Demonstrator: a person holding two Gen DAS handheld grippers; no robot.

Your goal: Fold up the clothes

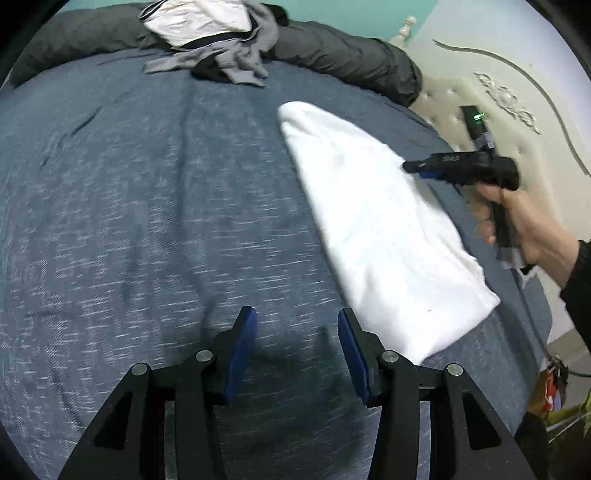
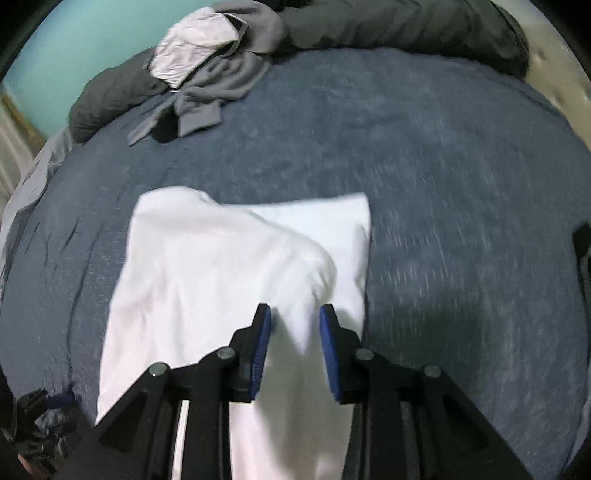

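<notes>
While left wrist shows headboard (image 1: 517,92), right wrist shows raised fold of white garment (image 2: 229,266).

No readable text, label, brand or number shows anywhere.

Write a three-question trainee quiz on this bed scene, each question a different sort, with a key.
1. True or false: the left tongs are shut on the white garment.
2. Multiple choice: where does the heap of grey clothes lie? A) on the floor B) at the far edge of the blue bedspread, against the dark duvet C) on top of the white garment
3. Fill in: the right tongs stand open, with a fold of the ______ garment between the pads.

Key: 1 false, they are open over bare bedspread; 2 B; 3 white.
</notes>
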